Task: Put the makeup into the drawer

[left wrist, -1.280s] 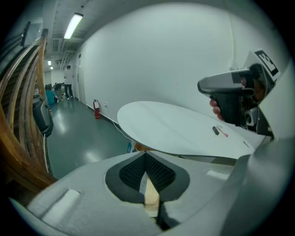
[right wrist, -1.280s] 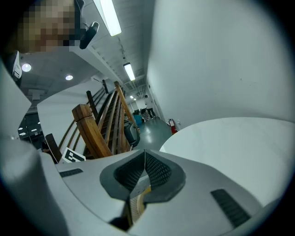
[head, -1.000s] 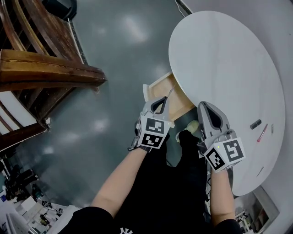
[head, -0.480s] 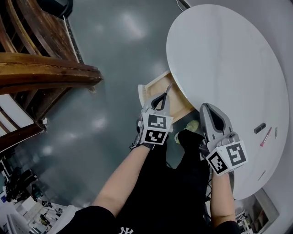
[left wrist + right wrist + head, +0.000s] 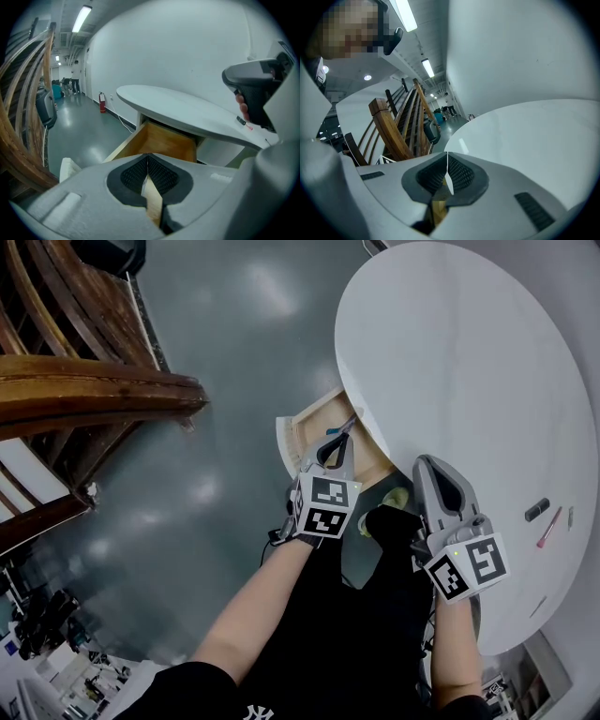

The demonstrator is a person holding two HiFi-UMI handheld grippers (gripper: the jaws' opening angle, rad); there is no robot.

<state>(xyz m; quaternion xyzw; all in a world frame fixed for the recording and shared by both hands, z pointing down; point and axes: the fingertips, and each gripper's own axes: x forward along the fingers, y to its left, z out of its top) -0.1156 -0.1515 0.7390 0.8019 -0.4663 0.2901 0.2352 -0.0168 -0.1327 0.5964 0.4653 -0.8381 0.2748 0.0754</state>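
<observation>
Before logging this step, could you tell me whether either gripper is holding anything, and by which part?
Nothing is held: the left gripper and the right gripper are both shut with nothing between their jaws.

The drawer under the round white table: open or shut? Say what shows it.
Open. In the head view the drawer juts out from under the table; the left gripper view looks into its wooden inside.

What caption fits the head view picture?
Left hand-held gripper and right hand-held gripper, both shut, near open drawer under white table.
</observation>
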